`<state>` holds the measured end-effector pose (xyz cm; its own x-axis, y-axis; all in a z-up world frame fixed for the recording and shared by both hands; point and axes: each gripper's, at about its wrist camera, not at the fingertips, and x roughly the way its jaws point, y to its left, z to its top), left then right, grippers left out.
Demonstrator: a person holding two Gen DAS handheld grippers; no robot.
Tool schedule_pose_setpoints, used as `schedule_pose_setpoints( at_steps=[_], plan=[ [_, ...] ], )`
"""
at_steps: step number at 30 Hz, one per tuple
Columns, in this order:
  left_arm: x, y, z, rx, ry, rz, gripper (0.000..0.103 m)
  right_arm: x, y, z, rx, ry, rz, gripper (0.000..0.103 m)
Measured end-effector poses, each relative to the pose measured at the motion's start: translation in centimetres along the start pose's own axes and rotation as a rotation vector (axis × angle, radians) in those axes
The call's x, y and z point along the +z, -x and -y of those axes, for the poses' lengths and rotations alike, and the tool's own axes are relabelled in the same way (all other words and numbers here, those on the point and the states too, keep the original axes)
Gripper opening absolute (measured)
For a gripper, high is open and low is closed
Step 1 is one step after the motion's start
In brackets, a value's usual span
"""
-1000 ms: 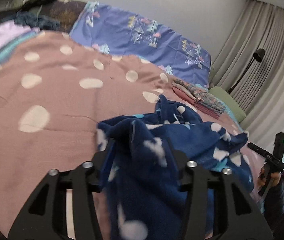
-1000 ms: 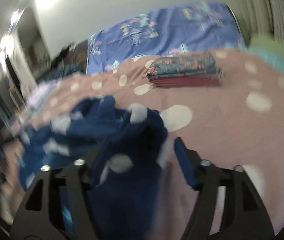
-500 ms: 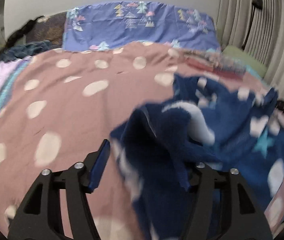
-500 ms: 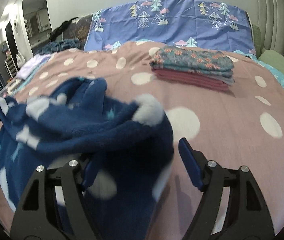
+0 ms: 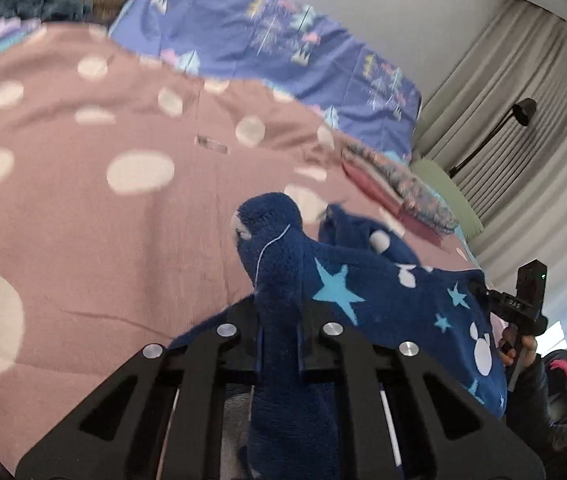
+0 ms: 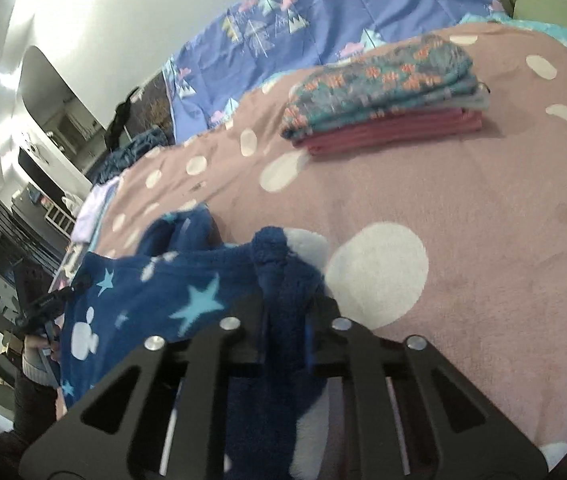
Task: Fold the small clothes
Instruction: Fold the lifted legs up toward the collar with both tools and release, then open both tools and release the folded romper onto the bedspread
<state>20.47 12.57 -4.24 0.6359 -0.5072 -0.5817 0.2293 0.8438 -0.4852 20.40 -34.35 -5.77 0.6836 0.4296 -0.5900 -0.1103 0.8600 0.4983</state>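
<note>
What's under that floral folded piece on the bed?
The floral folded garment tops a stack: a grey layer, then red folded garment, resting on the spotted pink bedspread. Anything between those layers is hidden.

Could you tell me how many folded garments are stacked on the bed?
3 at least, in one pile on the far side of the bedspread: a floral one on top, a thin grey one under it, a red one at the bottom. More may be hidden between them.

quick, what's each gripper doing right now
Left gripper: closed on the navy fleece garment.
Right gripper: closed on the same garment's other end.
</note>
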Motion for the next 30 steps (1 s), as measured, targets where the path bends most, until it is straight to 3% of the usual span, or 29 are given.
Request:
schedule_pose_setpoints(
  at_steps=[4, 7, 10, 12, 13, 15, 17, 18, 19, 22, 24, 27, 30],
  plan=[
    [1.1, 5.1, 3.9, -0.021, -0.113, 0.142, 0.010, 1.5, 4.2, -3.1, 0.113, 0.048, 0.132, 0.011],
    [2.2, 6.7, 5.3, 0.020, -0.181, 0.186, 0.011, 3.4, 5.8, -4.6, 0.177, 0.070, 0.202, 0.011],
    [2.8, 4.1, 4.1, 0.105, -0.173, 0.110, 0.011, 4.5, 2.9, -4.2, 0.073, 0.077, 0.149, 0.015],
    [1.9, 0.8, 2.4, 0.188, -0.173, 0.014, 0.012, 4.3, -2.0, -2.5, -0.018, 0.057, 0.012, 0.018],
    [0.8, -1.7, 0.9, 0.225, -0.152, -0.070, 0.013, 3.9, -3.8, -1.7, -0.057, 0.044, -0.038, 0.018],
    [-1.3, -4.1, -1.1, 0.252, -0.101, -0.141, 0.024, 2.7, -6.6, 0.0, -0.110, 0.001, -0.124, 0.019],
    [-1.8, -3.7, -1.7, 0.235, -0.057, -0.096, 0.029, 1.8, -6.8, 1.1, -0.079, -0.052, -0.119, 0.019],
    [-1.7, -3.1, -1.9, 0.226, -0.031, -0.081, 0.039, 1.8, -6.2, 1.3, -0.069, -0.066, -0.105, 0.023],
    [-1.5, -2.0, -2.1, 0.227, 0.007, -0.063, 0.043, 2.0, -5.2, 1.2, -0.083, -0.075, -0.086, 0.033],
    [-1.3, 1.6, -1.3, 0.193, 0.012, 0.013, 0.044, 2.0, -1.8, 0.3, -0.145, -0.040, -0.028, 0.035],
    [-2.3, 4.3, -0.1, 0.153, -0.003, 0.051, 0.050, 1.3, 0.2, -0.3, -0.137, -0.032, -0.010, 0.036],
    [-5.5, 6.9, 1.6, 0.111, -0.016, 0.047, 0.053, -1.5, 3.6, -0.6, -0.106, -0.035, 0.015, 0.042],
    [-10.1, 8.5, 1.7, 0.071, 0.013, -0.016, 0.053, -5.4, 6.4, -0.3, -0.099, -0.055, 0.015, 0.045]
  ],
)
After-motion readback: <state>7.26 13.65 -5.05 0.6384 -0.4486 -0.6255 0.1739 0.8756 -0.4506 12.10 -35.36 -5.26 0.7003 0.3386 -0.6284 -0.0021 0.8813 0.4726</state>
